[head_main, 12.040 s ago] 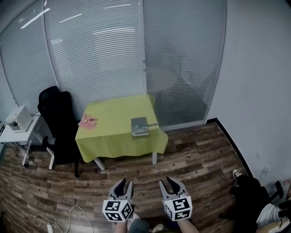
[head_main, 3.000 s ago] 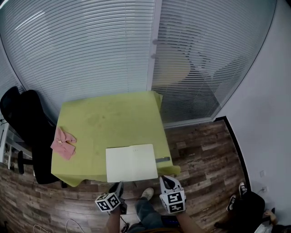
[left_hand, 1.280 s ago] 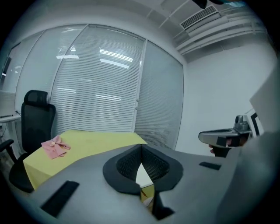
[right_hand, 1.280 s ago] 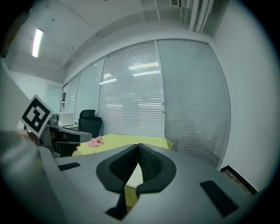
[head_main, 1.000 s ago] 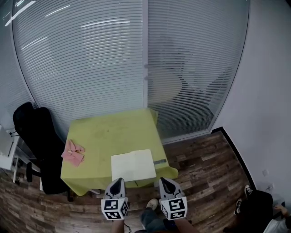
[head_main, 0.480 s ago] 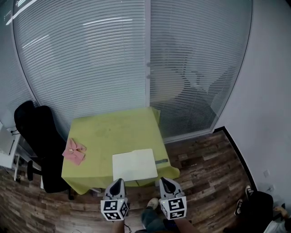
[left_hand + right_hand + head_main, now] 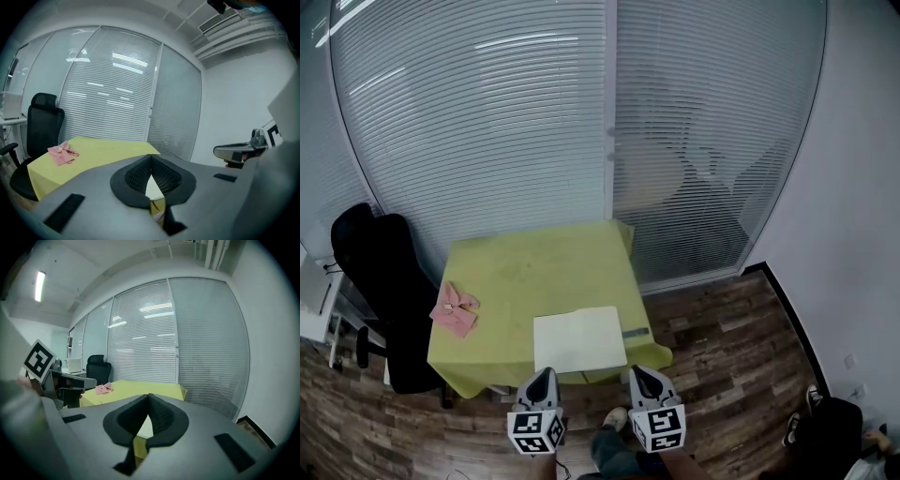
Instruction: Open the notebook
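The notebook (image 7: 579, 339) lies open, white pages up, at the near edge of the yellow-green table (image 7: 534, 272). A grey pen (image 7: 635, 332) rests just right of it. My left gripper (image 7: 540, 377) and right gripper (image 7: 641, 374) hover side by side in front of the table, short of its edge, both shut and empty. In the left gripper view the left gripper (image 7: 151, 157) has its jaws meeting, with a sliver of white page (image 7: 153, 188) below them. The right gripper (image 7: 148, 397) in the right gripper view likewise has its jaws together, with the page (image 7: 145, 427) seen in the gap.
A pink cloth (image 7: 455, 309) lies on the table's left edge. A black office chair (image 7: 380, 281) stands left of the table. Glass walls with blinds (image 7: 534, 122) run behind it. Wooden floor (image 7: 731, 347) spreads to the right, with a dark bag (image 7: 830, 427) at the lower right.
Since twelve seconds ago the notebook has gone from shut to lying open. Over the last second nothing has visibly moved but a slight shift of the head view.
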`<state>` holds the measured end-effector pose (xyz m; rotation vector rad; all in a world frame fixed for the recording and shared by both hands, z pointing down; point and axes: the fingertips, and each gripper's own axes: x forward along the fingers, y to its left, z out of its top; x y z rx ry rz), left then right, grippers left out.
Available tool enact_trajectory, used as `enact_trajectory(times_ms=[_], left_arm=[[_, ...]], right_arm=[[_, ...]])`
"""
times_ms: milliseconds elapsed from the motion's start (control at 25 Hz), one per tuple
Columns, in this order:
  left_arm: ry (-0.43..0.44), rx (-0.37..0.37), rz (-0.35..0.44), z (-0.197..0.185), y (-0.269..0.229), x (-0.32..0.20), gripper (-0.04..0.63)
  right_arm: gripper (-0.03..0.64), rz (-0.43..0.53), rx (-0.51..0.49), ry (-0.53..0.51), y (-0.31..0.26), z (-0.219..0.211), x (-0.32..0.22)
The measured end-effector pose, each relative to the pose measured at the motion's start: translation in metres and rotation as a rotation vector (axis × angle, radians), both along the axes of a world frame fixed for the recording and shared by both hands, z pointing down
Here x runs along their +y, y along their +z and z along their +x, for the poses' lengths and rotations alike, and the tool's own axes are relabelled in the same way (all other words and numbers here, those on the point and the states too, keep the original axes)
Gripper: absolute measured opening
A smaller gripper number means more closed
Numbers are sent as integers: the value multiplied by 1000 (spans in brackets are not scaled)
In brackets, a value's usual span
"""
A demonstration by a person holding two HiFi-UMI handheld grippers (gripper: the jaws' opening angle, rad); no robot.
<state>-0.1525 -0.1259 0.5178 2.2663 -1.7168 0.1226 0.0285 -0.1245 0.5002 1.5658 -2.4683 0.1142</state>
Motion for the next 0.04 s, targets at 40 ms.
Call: enact_trajectory(times_ms=[40], left_arm=[[-2, 1, 0, -1, 0, 0, 25]], right_arm=[[14, -3, -1, -3, 0, -1, 0]])
